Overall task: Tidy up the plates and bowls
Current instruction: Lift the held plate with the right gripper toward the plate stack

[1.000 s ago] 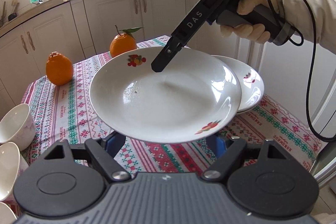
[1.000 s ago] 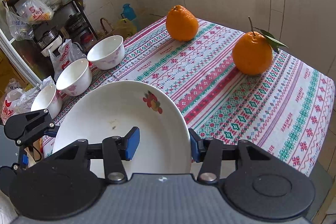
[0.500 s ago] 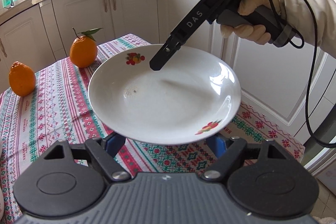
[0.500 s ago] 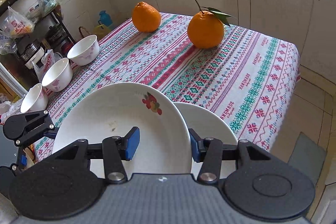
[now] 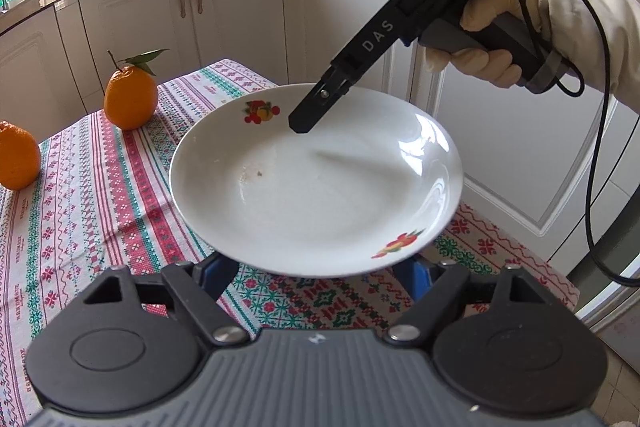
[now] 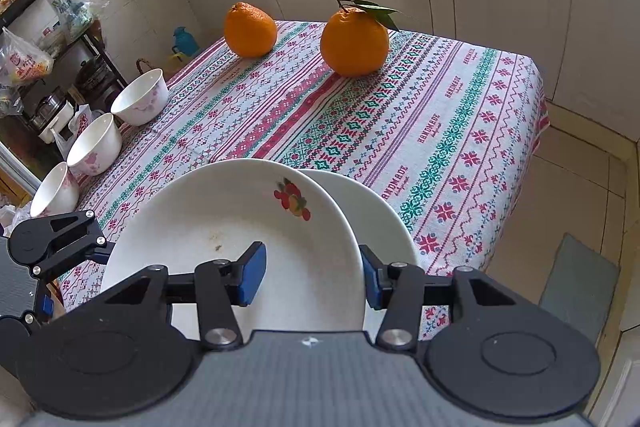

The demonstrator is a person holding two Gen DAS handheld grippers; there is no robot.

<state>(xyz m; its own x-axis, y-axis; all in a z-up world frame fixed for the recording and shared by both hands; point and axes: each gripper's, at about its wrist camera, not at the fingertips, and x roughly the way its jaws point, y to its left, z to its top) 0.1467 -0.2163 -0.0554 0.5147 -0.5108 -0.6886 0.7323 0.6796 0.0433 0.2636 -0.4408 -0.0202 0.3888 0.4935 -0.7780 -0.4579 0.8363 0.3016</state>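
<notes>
We see the right gripper holding the white plate by its rim, one blue pad inside the dish and the other outside it, so its jaws are clenched on the plate. In the left wrist view the same plate hangs in the air above the striped tablecloth, with the right gripper reaching down onto its far edge from a gloved hand. The left gripper sits just under the near edge of the plate; its blue pads are mostly hidden beneath the rim and stand wide apart, so we read it as released, touching nothing that we can make out.

Compared with a second ago, the plate has travelled sideways: then it covered much of a second plate lying on the cloth in the left view, and that one is now out of sight there. In the right wrist view the reverse holds: the second plate, unseen a second ago, now shows lying on the cloth just behind and right of the held one, partly overlapped by it.

Three bowls stand in a row at the table's left edge, and two oranges sit at the far end, well apart from the plates
</notes>
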